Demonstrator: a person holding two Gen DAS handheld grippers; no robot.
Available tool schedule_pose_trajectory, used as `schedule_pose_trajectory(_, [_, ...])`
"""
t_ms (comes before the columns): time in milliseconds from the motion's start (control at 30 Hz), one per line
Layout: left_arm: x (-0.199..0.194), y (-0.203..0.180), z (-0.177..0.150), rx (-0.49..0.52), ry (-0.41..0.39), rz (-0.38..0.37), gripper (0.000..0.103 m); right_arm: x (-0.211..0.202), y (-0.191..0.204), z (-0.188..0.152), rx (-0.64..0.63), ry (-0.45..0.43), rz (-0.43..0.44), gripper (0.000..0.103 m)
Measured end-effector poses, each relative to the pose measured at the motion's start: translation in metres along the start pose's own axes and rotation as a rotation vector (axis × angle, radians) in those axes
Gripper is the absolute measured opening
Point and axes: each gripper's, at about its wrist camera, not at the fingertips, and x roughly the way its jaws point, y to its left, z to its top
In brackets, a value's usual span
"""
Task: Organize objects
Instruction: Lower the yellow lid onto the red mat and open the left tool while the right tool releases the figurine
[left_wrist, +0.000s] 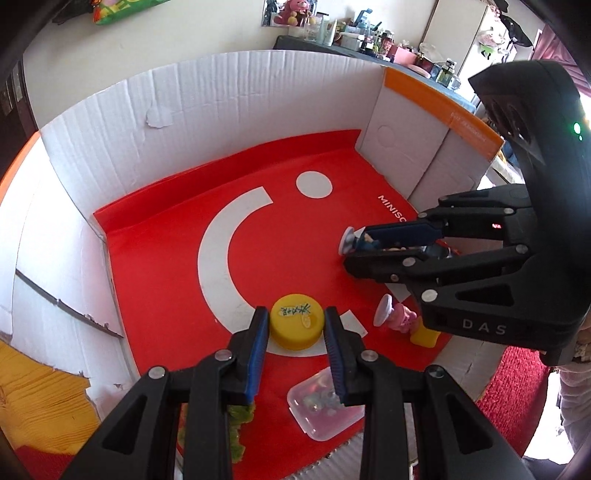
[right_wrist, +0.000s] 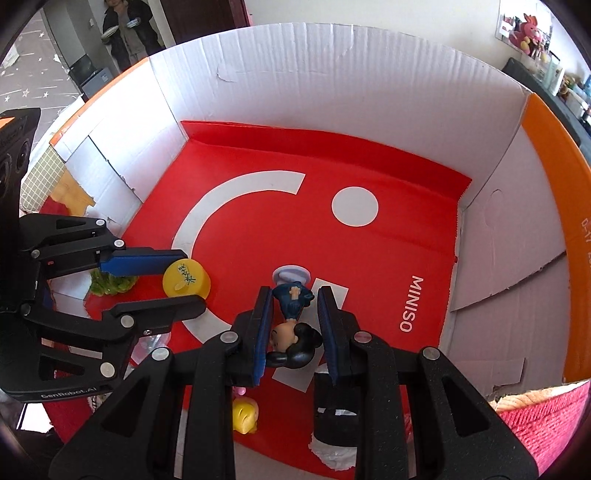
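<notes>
A white cardboard box (left_wrist: 207, 110) with an orange rim walled the scene, and a red sheet (right_wrist: 369, 258) with white markings lined its floor. The left gripper (left_wrist: 295, 328) reached down into the box with its blue-padded fingers (left_wrist: 258, 347) clamped on the sides of a yellow cap (left_wrist: 295, 325), which sat on the sheet's white curve. The right gripper (right_wrist: 295, 325) was clenched around a small figurine (right_wrist: 291, 325) with black ears and a blue outfit, lying on the sheet beside the printed lettering. A clear plastic container (left_wrist: 321, 410) lay near the box's front. A pink toy (left_wrist: 399, 317) rested just beside a yellow one (left_wrist: 424, 334).
</notes>
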Motion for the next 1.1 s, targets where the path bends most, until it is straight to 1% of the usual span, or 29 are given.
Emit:
schedule_pose_trajectory(733, [0.0062,-0.0041,0.0037,0.019,0.002,0.024,0.032,-0.0034,-0.0034,-0.0046,-0.008,0.008,-0.010,0.024])
schedule_pose_trajectory(800, [0.0068,-0.0043,0.0041,0.021,0.002,0.025,0.032,0.0028,0.0033,-0.0015,-0.010,0.009,-0.012,0.024])
schedule_pose_trajectory(1100, [0.0067,-0.0041,0.0042,0.020,0.002,0.023,0.032,0.0026,0.0033,-0.0011,-0.006,0.010,-0.010,0.024])
